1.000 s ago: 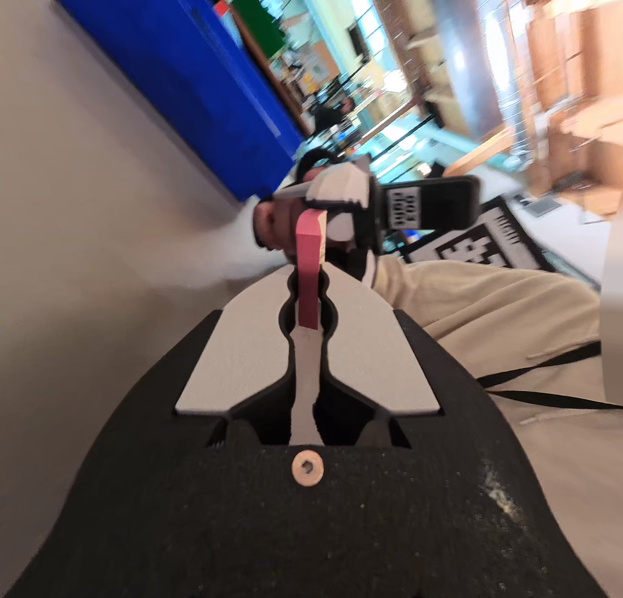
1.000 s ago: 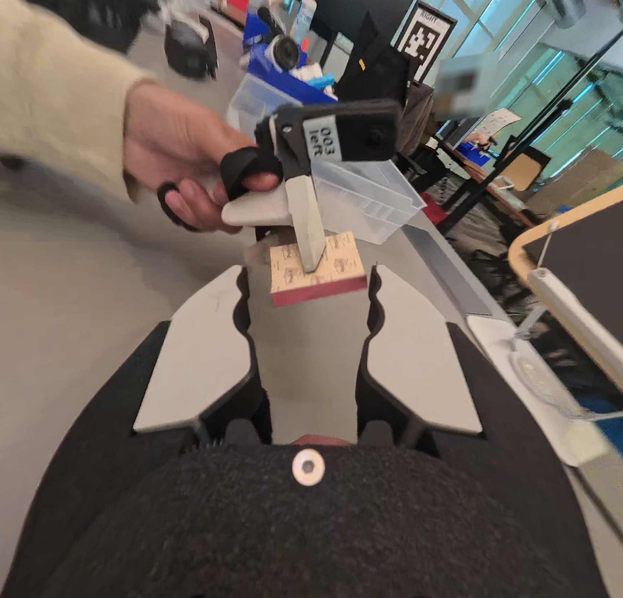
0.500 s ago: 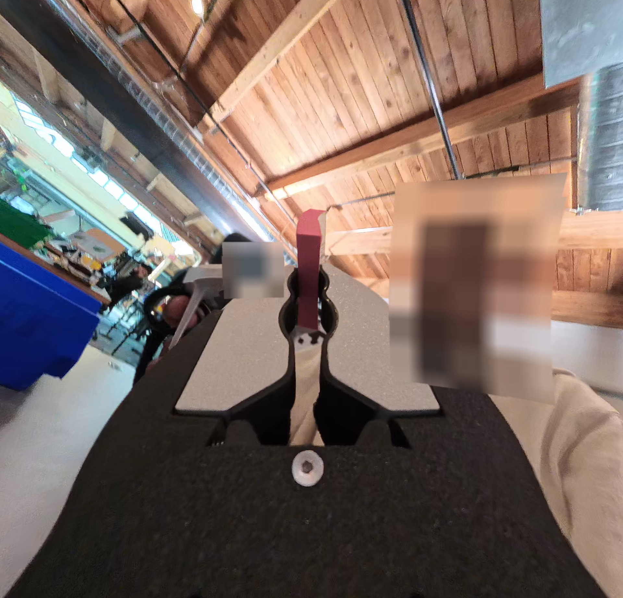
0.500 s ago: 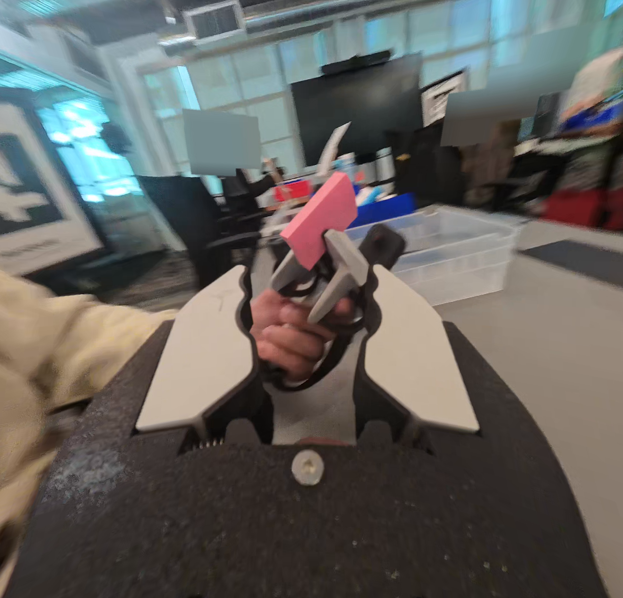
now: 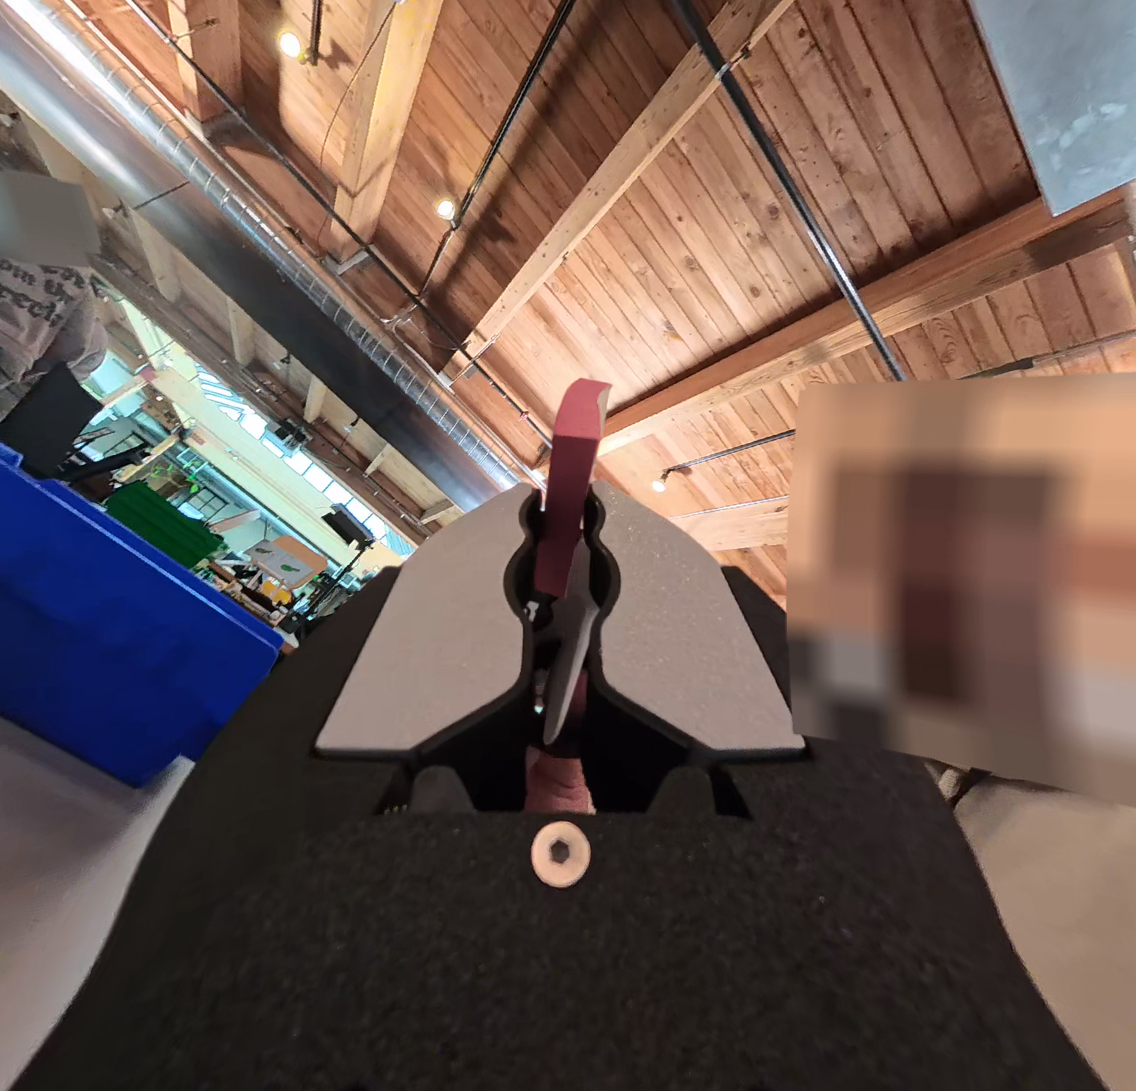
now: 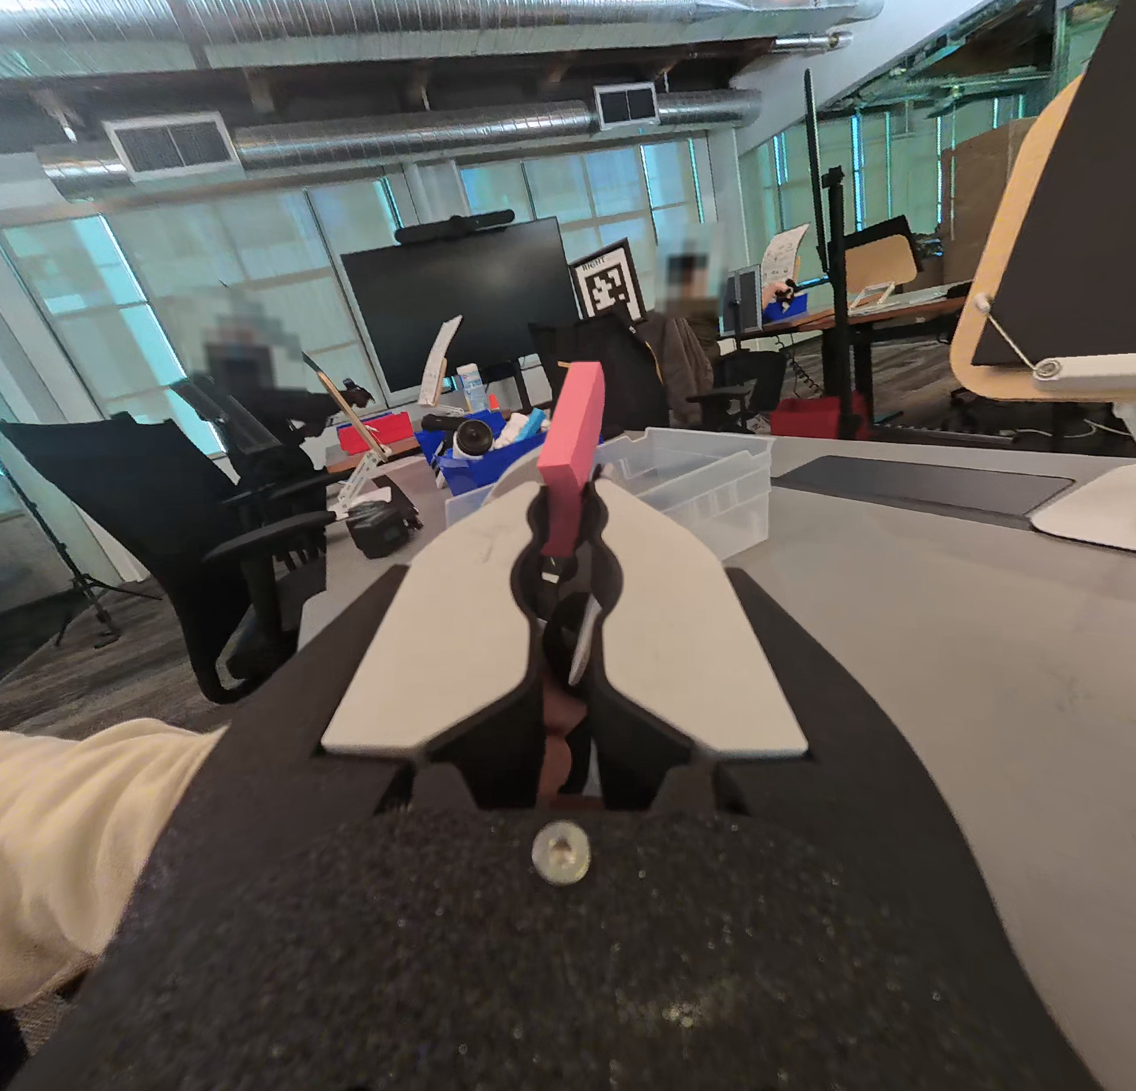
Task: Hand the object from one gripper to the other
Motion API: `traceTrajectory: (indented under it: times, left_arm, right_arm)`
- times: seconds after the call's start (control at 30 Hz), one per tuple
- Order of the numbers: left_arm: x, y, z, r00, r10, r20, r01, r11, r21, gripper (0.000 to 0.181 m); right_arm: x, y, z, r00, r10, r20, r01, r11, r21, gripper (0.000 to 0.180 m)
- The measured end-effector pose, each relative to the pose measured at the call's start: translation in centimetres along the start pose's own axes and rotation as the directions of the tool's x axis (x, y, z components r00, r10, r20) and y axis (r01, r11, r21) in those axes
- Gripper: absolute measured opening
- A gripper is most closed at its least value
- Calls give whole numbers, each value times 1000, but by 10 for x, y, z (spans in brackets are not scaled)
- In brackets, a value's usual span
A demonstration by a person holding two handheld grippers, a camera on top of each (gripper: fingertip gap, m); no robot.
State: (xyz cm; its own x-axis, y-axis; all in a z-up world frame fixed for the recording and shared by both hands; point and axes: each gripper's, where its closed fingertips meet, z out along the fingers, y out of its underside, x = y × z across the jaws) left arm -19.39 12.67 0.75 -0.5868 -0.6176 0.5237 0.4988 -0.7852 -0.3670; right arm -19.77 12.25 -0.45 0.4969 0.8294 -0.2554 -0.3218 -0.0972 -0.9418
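In the left wrist view, a blue bin (image 5: 110, 631) sits by the left edge of a pale tabletop (image 5: 55, 846). The left claw (image 5: 562, 496) is tipped back so it points up at the wooden ceiling (image 5: 676, 201). Its two grey fingers are pressed in close and pinch the pink block (image 5: 575, 434) near their tips. The block stands up tall and thin, and its top pokes out past the fingers. Down in the slot between them a thin grey finger (image 5: 571, 649) that is not its own shows edge-on. Below that is a small bit of skin, too hidden to say more.

In the right wrist view, a cream sleeve (image 6: 74, 828) comes in from the lower left. A black chair (image 6: 153, 508) stands on the floor past the left edge of the grey tabletop (image 6: 891, 631). The right claw (image 6: 562, 496) is held about level and looks out across the room. Its fingers are close together too, and they pinch the lower end of the pink block (image 6: 575, 422). The block leans a little to the right. So both claws grip the one block, and it is up in the air, off the tabletop. Black and grey parts and a bit of a hand (image 6: 559, 729) show low in the slot. A clear plastic box (image 6: 707, 483) sits on the tabletop just behind the claw.
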Motion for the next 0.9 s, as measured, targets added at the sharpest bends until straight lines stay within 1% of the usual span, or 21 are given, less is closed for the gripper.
traceTrajectory:
  times: [0.07, 0.1, 0.17, 0.2, 0.27, 0.3, 0.33, 0.4, 0.47, 0.5, 0.53, 0.57, 0.6, 0.63, 0.67, 0.73, 0.8, 0.83, 0.9]
  left_arm:
    - [-3, -2, -2, 999, 0, 32, 0, 1000, -15, 17]
    - [-6, -2, -3, 998, -2, 65, 4, 1000, -28, 19]
    - [-10, 2, -8, 991, 15, 134, -2, 995, -98, 21]
    - [-12, 7, -12, 983, 37, 180, -10, 989, -148, 22]
    - [-14, 16, -20, 958, 100, 268, -29, 966, -256, 32]
    - [-17, 21, -25, 932, 151, 330, -40, 946, -321, 40]
    - [-21, 23, -31, 895, 226, 385, -66, 920, -387, 46]
    - [-28, 18, -42, 783, 427, 452, -169, 846, -506, 48]
    - [-33, 9, -51, 648, 597, 473, -248, 752, -610, 49]
    - [-37, 4, -58, 580, 657, 482, -260, 710, -654, 49]
    - [-40, 1, -63, 531, 693, 488, -257, 680, -686, 49]
    - [-41, 1, -66, 520, 703, 485, -245, 667, -704, 49]
    - [-40, 4, -65, 533, 704, 470, -228, 654, -721, 48]
    - [-39, 4, -65, 536, 714, 450, -215, 631, -745, 48]
    - [-40, 3, -64, 516, 743, 426, -211, 593, -777, 49]
    - [-40, 0, -58, 481, 811, 334, -224, 482, -847, 50]
    - [-37, 3, -50, 477, 855, 202, -230, 344, -911, 50]
    - [-36, 2, -49, 458, 876, 152, -203, 269, -941, 44]
    - [-34, -4, -48, 407, 912, 51, -147, 120, -982, 43]
  right_arm:
    - [4, 0, -2, 999, -38, -18, 37, 999, -25, 10]
    - [7, -1, -4, 996, -80, -38, 78, 996, -41, 10]
    - [13, -5, -9, 976, -204, -77, 198, 977, -81, 9]
    - [18, -6, -11, 950, -292, -111, 281, 953, -111, 9]
    - [28, -10, -16, 871, -462, -167, 436, 883, -172, 9]
    - [31, -11, -17, 834, -522, -176, 488, 849, -204, 10]
    - [36, -9, -19, 796, -576, -187, 531, 812, -241, 10]
    - [44, -4, -20, 749, -633, -196, 570, 766, -297, 9]
    - [51, 5, -20, 763, -616, -195, 539, 774, -333, 9]
    - [54, 10, -20, 770, -608, -193, 526, 776, -347, 9]
    - [57, 13, -20, 768, -611, -189, 525, 771, -359, 9]
    - [58, 16, -19, 764, -619, -182, 528, 762, -373, 9]
    - [60, 19, -19, 759, -625, -181, 530, 755, -386, 9]
    - [61, 20, -19, 762, -624, -175, 529, 754, -389, 9]
    - [60, 22, -18, 769, -617, -165, 523, 757, -392, 9]
    - [60, 26, -17, 779, -609, -149, 513, 757, -405, 9]
    - [54, 32, -15, 805, -585, -95, 506, 762, -403, 9]
    - [51, 35, -14, 814, -577, -60, 510, 760, -403, 9]
    - [46, 40, -13, 809, -588, 1, 534, 734, -419, 9]
